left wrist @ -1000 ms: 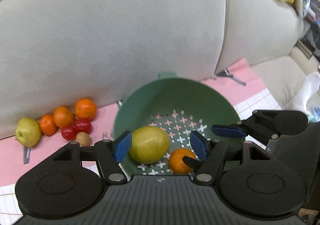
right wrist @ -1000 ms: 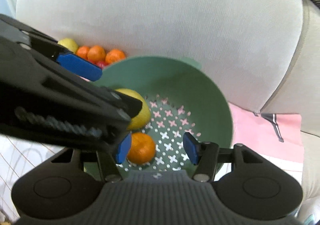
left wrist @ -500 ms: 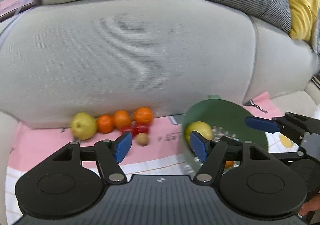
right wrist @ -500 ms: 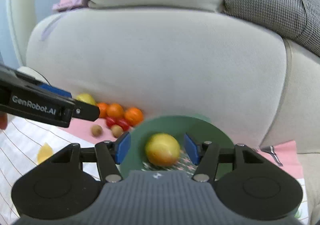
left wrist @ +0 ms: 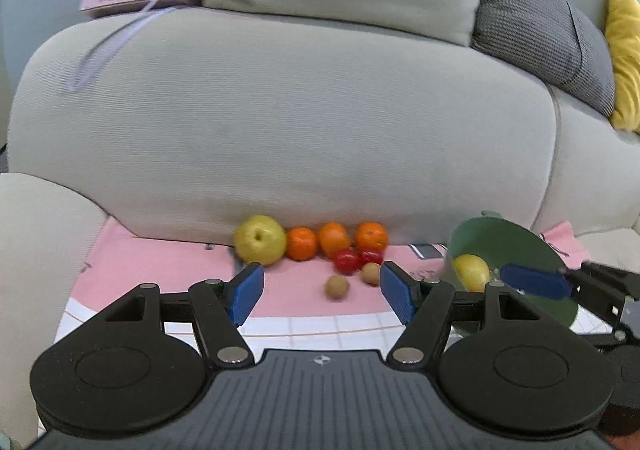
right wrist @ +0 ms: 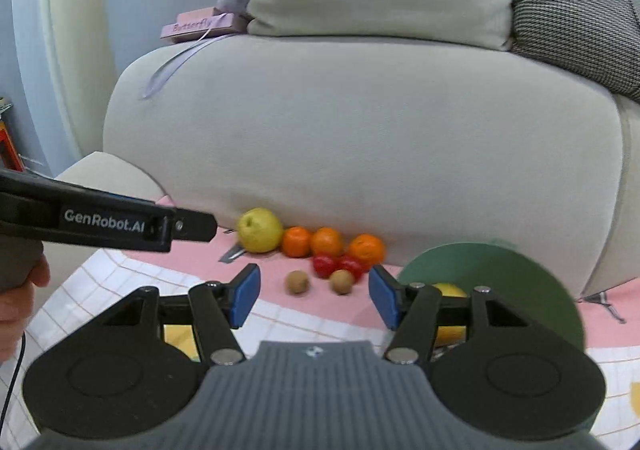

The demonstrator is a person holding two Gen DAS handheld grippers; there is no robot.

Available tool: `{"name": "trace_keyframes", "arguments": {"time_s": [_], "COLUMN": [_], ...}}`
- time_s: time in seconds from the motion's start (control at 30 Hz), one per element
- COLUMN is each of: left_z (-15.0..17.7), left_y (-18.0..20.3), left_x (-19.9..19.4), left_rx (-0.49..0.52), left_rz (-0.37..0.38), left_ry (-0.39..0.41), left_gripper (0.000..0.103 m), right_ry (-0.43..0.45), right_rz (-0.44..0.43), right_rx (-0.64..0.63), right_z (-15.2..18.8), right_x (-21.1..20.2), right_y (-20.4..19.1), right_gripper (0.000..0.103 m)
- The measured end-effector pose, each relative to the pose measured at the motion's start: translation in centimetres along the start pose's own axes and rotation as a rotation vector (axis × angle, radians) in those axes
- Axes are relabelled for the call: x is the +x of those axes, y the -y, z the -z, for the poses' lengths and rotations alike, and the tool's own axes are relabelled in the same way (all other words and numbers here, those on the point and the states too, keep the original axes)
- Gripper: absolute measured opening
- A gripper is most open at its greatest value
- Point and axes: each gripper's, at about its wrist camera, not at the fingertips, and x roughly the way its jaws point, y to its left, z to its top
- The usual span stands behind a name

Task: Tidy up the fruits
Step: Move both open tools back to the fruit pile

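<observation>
A pale grey sofa (left wrist: 300, 121) is filling the background, with a pink cloth (left wrist: 168, 270) lying at its foot. The left gripper (left wrist: 322, 292) is hovering with its blue fingers (left wrist: 246, 292) spread wide and gripping nothing; the right gripper (right wrist: 314, 292) is hanging likewise released and empty. Beyond the left fingers, a yellow-green apple (left wrist: 260, 240) is sitting against the sofa, touching a row of three oranges (left wrist: 333, 238). Just in front of those, two red tomatoes (left wrist: 347, 261) are resting, and nearer the fingertips two brown kiwis (left wrist: 336, 286) are lying slightly apart. To the right of the right-hand finger, the green colander (left wrist: 520, 246) is sitting tilted, holding a yellow fruit (left wrist: 472, 272). The right gripper's blue pad is showing in front of the colander.
</observation>
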Motion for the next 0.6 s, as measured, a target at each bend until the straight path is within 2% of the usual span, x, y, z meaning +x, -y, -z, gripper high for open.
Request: {"name": "trace_keyframes", "arguments": {"time_s": [0.17, 0.37, 0.5, 0.6], "left_z": [0.8, 1.4, 1.9, 2.6], "left_y": [-1.6, -3.2, -4.3, -5.9], "left_x": [-0.1, 0.3, 1.3, 2.5], "left_rx": [0.010, 0.000, -0.011, -0.092], "left_rz": [-0.038, -0.049, -0.052, -0.042], "left_ry": [0.069, 0.139, 0.153, 0.124], "left_gripper": [0.078, 0.078, 0.078, 0.076], "right_ry": [-0.005, -0.004, -0.014, -0.025], "right_rz": [0.002, 0.031, 0.044, 0.044], "right_rx": [-0.031, -0.072, -0.089, -0.097], "right_z": [0.0, -0.4, -0.5, -0.3], "right_x": [0.7, 2.2, 4.0, 5.5], "right_y": [-2.4, -3.9, -4.4, -4.7], "right_gripper": [0.063, 0.063, 0.063, 0.063]}}
